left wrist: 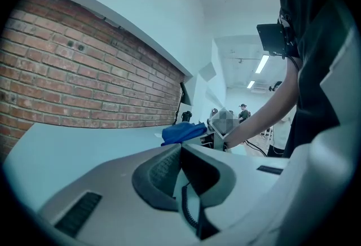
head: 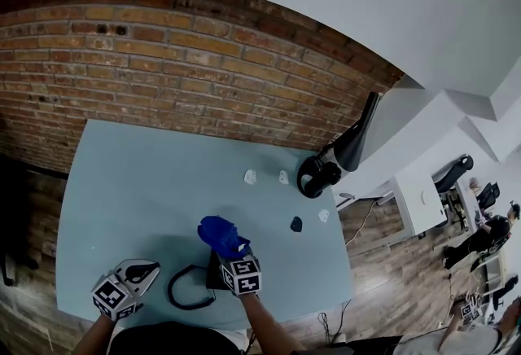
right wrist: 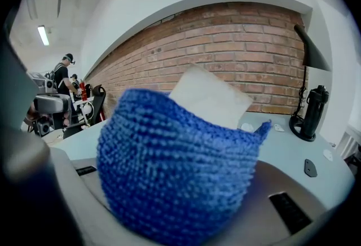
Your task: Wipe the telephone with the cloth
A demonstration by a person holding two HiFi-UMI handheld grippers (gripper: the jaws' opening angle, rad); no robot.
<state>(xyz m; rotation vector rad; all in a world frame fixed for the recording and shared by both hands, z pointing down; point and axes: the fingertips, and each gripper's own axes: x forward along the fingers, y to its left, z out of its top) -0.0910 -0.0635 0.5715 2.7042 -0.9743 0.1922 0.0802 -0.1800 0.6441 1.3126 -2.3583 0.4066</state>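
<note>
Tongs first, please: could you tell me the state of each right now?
Left tongs: closed, tips together.
Right tongs: closed on the cloth.

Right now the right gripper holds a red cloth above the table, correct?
Not quite. The cloth is blue, not red, as the right gripper view shows. The rest holds: the right gripper holds it above the table.

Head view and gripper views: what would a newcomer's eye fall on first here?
The bright blue cloth, bunched in the right gripper near the front edge of the table, stands out first and fills the right gripper view. Behind the table runs a red brick wall, and a black lamp stands at its far right corner.
</note>
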